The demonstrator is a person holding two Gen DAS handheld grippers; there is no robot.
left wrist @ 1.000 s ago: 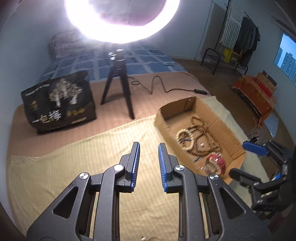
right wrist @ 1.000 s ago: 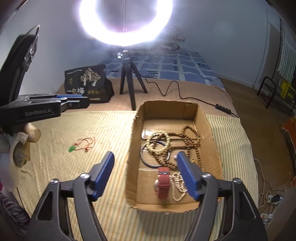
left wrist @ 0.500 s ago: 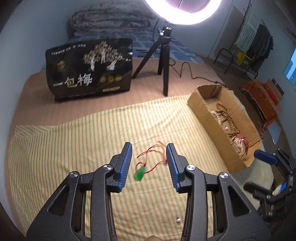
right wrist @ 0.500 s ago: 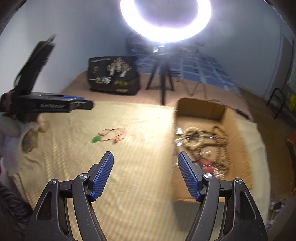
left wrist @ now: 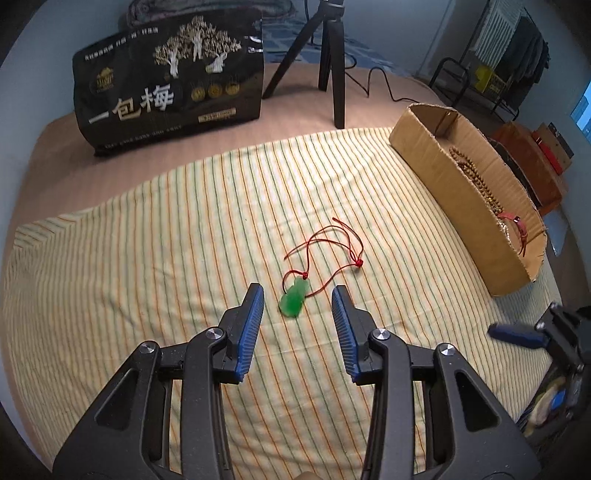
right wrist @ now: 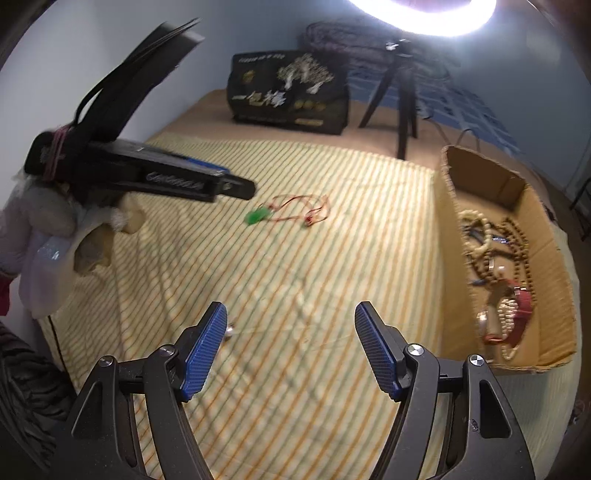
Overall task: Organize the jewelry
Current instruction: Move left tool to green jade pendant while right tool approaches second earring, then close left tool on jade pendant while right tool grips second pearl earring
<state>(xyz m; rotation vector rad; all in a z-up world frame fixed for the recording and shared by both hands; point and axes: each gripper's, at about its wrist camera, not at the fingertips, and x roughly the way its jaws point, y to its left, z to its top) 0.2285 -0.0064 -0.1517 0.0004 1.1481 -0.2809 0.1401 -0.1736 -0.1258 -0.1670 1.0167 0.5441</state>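
Surface: striped cloth point(left wrist: 155, 236) | room: ring light point(right wrist: 424, 22), tripod point(left wrist: 328, 55)

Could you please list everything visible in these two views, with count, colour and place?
Green jade pendant on red cord: one, on the striped cloth, just ahead of the left tool.
Brown cardboard box: one, right edge of the cloth.
Jewelry pile of bead strings and a red watch: several, tan, brown and red, inside the box.
Yellow striped cloth: one, covering the bed.
Black printed bag: one, standing behind the cloth.
Black tripod: one, beside the bag, carrying a white ring light.
Small silvery bead: one, near the right tool.
Left tool: black with blue pads, open.
Right tool: same, open.
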